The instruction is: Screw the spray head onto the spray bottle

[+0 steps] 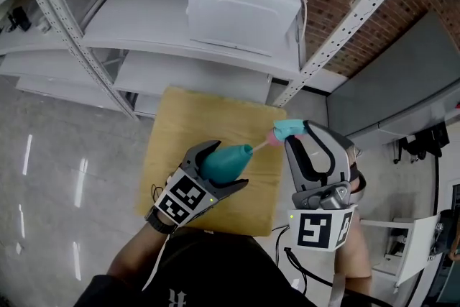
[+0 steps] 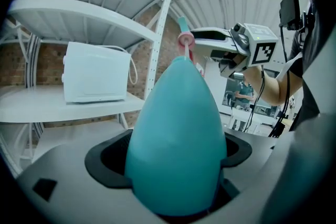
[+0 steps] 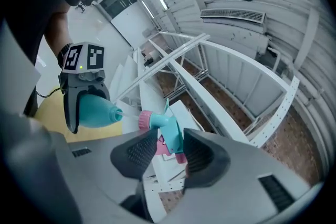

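Both tools, head view: your left tool (image 1: 231,163) is clamped round the body of the teal spray bottle (image 1: 221,165). Your right tool (image 1: 302,134) is clamped on the spray head (image 1: 289,129). You hold both above the wooden surface (image 1: 180,126), and neither part rests on it.
Gap, head view: the pink collar (image 1: 274,137) is apart from the bottle's neck, and the thin dip tube (image 1: 261,145) runs across between them.
Left gripper view: the bottle fills the space between the jaws, gripped at its wide lower part with the neck pointing away from you. The collar hangs just beyond the neck's tip, not seated on it.
Right gripper view: both pads press on the head's teal body. The collar faces the bottle's mouth, and the tube reaches that mouth. How far it has gone in, you cannot tell from here.
Done, by my reading: both parts are picked up, roughly lined up, and the tube is at the opening.
Left, by my reading: feed the tube fully in, seat the collar on the neck, then turn it down tight. No threading has begun.
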Demonstrator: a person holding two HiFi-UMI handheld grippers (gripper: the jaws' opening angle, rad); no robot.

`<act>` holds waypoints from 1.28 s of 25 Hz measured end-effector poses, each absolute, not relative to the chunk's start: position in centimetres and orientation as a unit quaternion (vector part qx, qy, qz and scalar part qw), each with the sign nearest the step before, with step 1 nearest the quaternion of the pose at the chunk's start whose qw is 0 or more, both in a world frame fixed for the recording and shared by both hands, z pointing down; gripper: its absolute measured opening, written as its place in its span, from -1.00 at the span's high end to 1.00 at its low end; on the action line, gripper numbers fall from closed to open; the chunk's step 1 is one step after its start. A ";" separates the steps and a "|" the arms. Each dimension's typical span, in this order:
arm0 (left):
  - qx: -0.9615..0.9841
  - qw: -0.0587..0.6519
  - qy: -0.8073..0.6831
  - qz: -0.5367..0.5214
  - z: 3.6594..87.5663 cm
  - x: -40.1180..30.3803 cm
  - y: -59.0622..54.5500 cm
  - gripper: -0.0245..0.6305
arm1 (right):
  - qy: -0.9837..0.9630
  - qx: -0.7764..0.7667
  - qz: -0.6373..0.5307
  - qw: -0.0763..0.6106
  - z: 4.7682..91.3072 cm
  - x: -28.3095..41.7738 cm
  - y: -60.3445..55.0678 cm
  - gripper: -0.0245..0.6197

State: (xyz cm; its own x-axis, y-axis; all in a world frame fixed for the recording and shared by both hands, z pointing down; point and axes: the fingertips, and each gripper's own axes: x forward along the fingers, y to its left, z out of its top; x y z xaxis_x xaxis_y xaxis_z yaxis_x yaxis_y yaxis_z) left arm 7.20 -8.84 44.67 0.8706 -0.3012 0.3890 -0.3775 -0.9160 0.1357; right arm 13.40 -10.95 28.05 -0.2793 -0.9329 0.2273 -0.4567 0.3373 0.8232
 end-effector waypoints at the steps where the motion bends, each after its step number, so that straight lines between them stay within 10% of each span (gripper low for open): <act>1: 0.963 0.104 -0.174 0.178 44.3 7.5 -8.6 -0.47 | -0.734 0.467 -0.329 0.367 28.3 12.8 -10.7 0.45; 32: 0.939 0.058 -0.285 0.183 43.5 8.3 -12.5 -0.47 | -0.665 0.496 -0.270 0.489 31.0 10.8 -11.5 0.45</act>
State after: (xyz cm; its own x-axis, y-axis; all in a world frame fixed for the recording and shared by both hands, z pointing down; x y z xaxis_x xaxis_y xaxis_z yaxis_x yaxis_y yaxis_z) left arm 8.29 -12.48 43.51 0.7703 -0.5148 0.3762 -0.5572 -0.8304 0.0046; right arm 10.84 -11.51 31.01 -0.0299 -0.9238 0.3817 -0.3955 0.3616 0.8443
